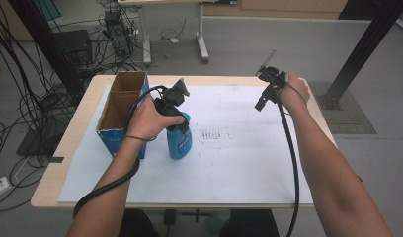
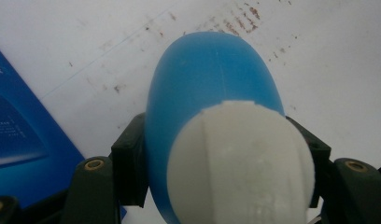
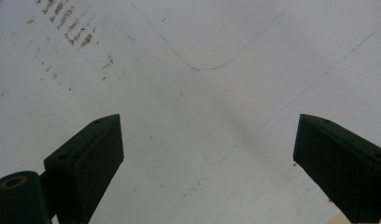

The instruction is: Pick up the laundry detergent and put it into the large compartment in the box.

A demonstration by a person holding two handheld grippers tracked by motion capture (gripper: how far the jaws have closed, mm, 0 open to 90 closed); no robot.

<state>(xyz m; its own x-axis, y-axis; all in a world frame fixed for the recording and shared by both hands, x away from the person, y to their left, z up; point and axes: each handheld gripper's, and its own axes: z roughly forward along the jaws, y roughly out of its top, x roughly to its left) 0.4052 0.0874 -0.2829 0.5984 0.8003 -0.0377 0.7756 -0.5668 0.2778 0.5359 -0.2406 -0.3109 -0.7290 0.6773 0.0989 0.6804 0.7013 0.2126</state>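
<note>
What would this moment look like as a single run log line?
left gripper: shut on blue bottle, upright on white sheet beside cardboard box | right gripper: open, nothing held, above sheet

From my high view the left hand (image 1: 149, 120) covers the top of the blue plastic bottle (image 1: 180, 140), so I can't see its white cap there. In the left gripper view that rounded white cap (image 2: 242, 163) is blurred and runs off the bottom edge. The blue cardboard box (image 2: 20, 140) is cut by the left edge; its print is unreadable.
</note>
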